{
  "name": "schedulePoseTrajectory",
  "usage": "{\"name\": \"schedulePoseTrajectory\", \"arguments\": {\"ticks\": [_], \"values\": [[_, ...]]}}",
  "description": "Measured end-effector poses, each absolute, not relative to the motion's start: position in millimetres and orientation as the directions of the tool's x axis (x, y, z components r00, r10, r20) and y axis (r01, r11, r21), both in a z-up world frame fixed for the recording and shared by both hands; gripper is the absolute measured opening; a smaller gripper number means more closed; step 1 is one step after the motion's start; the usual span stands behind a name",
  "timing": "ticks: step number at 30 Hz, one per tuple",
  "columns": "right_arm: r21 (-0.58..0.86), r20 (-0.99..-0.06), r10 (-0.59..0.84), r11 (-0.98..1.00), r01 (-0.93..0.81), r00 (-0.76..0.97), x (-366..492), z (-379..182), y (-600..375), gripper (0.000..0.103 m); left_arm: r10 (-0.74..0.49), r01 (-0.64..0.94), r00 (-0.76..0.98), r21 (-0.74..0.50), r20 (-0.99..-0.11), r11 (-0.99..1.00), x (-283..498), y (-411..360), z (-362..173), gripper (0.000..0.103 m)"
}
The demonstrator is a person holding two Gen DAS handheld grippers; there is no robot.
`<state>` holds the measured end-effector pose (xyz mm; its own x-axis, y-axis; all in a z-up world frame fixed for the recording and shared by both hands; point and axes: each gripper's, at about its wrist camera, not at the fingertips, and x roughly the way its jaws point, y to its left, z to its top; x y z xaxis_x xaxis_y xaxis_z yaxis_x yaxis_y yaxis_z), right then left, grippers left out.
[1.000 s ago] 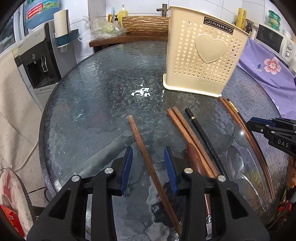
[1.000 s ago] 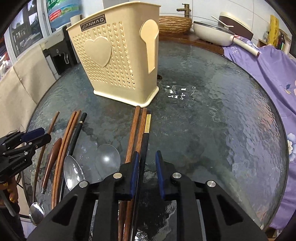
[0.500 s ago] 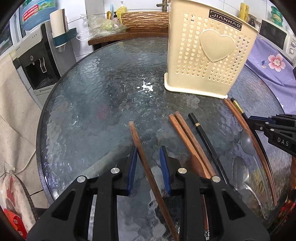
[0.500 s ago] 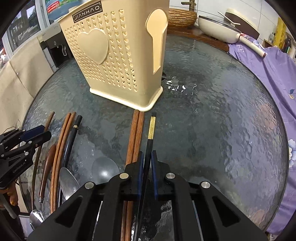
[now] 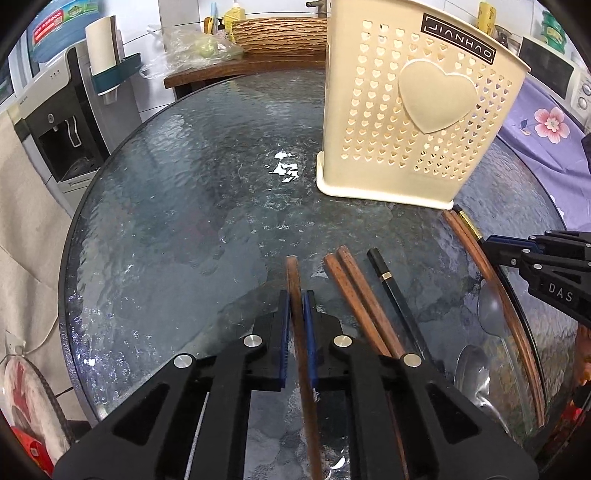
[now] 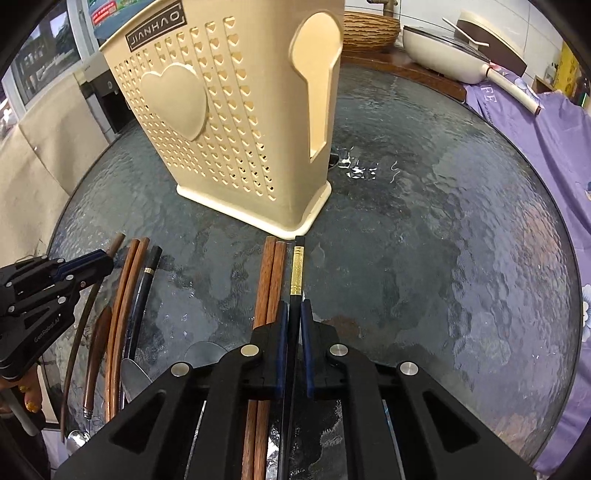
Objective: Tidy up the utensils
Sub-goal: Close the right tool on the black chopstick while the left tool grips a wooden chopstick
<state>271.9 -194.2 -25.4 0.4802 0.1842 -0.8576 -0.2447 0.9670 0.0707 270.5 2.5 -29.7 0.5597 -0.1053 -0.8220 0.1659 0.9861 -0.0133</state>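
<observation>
A cream utensil holder (image 5: pixel 413 110) with heart holes stands on the round glass table (image 5: pixel 184 206); it also shows in the right wrist view (image 6: pixel 240 125). My left gripper (image 5: pixel 296 306) is shut on a single brown wooden chopstick (image 5: pixel 293 280). My right gripper (image 6: pixel 294 314) is shut on a black chopstick with a gold band (image 6: pixel 296 269). A brown chopstick pair (image 6: pixel 271 280) lies just left of it. Another brown pair (image 5: pixel 354 288), a black chopstick (image 5: pixel 391 284) and spoons (image 5: pixel 476 365) lie between the grippers.
A wooden shelf with a woven basket (image 5: pixel 280 33) is behind the table. A water dispenser (image 5: pixel 55 122) stands at the left. A purple floral cloth (image 6: pixel 554 155) and a cream pan (image 6: pixel 454 55) are at the right.
Both grippers moved forward toward the holder and closed. The left one shut on the single brown chopstick, the right one on the black gold-banded chopstick.
</observation>
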Motion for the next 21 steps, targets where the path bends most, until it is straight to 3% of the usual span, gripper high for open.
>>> {"name": "schedulePoseTrajectory", "arguments": {"ticks": [9, 21], "values": [[0.135, -0.774, 0.281, 0.949, -0.286, 0.567, 255, 0, -214, 0.007, -0.16, 0.181, 0.601, -0.062, -0.783, 0.981, 256, -3, -7, 0.007], [0.229, -0.58, 0.453, 0.889, -0.397, 0.678, 214, 83, -236, 0.007, -0.238, 0.23, 0.764, -0.093, -0.599, 0.969, 216, 12, 97, 0.007]]}}
